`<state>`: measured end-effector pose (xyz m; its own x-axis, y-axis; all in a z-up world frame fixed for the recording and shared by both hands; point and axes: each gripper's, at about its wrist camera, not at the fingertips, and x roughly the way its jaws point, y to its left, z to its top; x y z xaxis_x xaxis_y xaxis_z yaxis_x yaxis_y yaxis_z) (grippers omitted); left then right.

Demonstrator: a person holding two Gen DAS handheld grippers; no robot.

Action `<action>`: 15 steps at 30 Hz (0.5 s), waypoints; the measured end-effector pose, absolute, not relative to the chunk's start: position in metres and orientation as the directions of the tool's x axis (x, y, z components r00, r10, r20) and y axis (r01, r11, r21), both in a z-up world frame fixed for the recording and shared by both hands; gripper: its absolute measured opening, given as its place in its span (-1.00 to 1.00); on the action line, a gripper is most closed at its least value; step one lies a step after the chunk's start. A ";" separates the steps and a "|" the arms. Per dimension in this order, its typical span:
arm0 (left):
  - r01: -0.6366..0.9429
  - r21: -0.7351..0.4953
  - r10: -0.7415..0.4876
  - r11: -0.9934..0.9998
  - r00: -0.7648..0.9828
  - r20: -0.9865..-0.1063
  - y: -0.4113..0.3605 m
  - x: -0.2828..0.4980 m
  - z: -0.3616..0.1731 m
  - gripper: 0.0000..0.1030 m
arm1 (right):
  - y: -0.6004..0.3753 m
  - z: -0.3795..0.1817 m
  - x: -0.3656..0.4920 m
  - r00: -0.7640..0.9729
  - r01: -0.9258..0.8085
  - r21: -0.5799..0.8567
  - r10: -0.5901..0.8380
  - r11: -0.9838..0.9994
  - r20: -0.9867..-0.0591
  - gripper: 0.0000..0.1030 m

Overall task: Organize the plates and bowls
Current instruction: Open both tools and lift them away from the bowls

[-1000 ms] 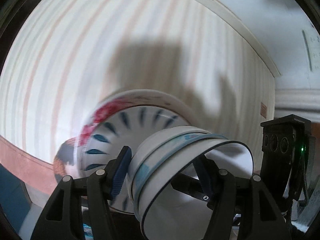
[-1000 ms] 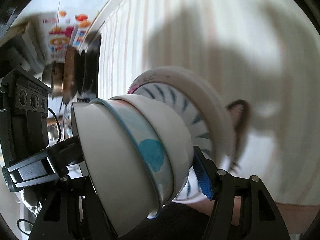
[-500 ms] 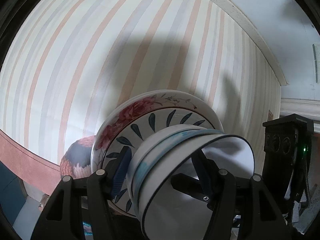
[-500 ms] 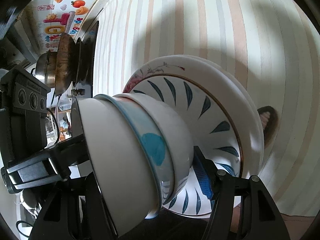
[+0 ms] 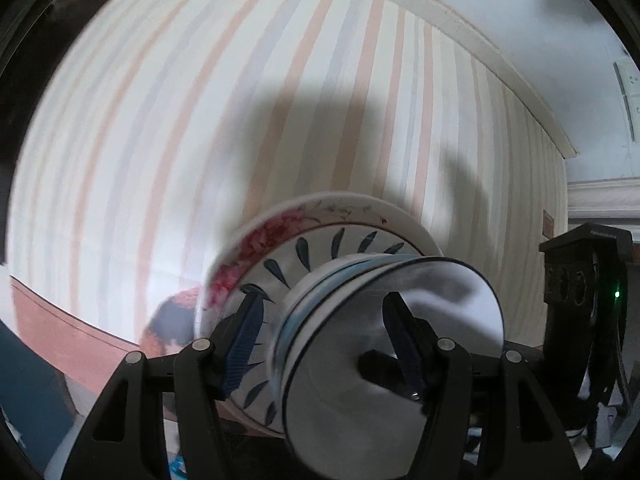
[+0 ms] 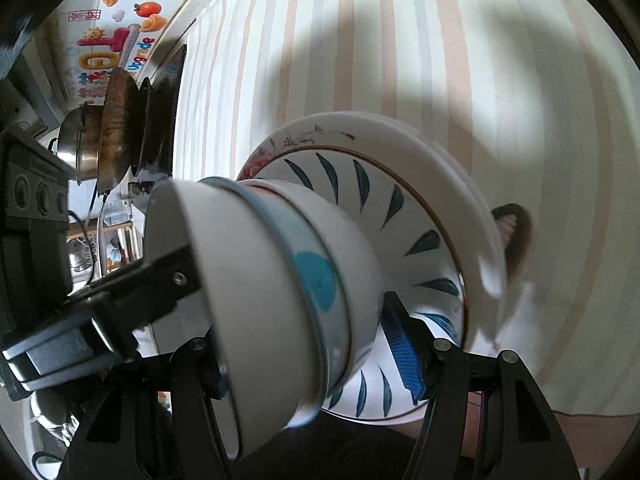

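Observation:
A stack of crockery is held in the air between both grippers. It has a white plate with pink flowers (image 5: 256, 242) (image 6: 440, 152), a plate with dark blue leaf marks (image 5: 304, 254) (image 6: 360, 180) and nested white bowls with a blue band (image 5: 392, 320) (image 6: 280, 280). My left gripper (image 5: 328, 332) is shut on the stack, one finger inside the top bowl and one behind the plates. My right gripper (image 6: 304, 344) is shut on the same stack from the other side. The stack lies on its side in both views.
A wall with pink and blue stripes (image 5: 200, 120) (image 6: 440, 40) fills the background. A dark round patterned object (image 5: 176, 316) (image 6: 516, 236) sits behind the plates. Pots and pans (image 6: 112, 128) stand at the left in the right wrist view.
The stack and both grippers have shifted slightly against the striped wall. The view is blurred by motion. Both grips are unchanged.

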<state>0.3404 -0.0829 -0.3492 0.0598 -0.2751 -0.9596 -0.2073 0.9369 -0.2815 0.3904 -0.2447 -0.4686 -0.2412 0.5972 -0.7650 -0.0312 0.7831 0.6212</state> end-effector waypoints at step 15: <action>-0.119 -0.123 -0.081 0.985 0.310 -0.947 -0.082 0.283 -0.271 0.33 | -0.266 -0.336 0.343 0.169 -0.183 0.349 0.379 0.919 -0.910 0.69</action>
<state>0.2831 -0.0817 -0.2708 0.3098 -0.0811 -0.9473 -0.1186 0.9853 -0.1231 0.3428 -0.2655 -0.3364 0.1686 0.3789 -0.9100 -0.1832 0.9191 0.3488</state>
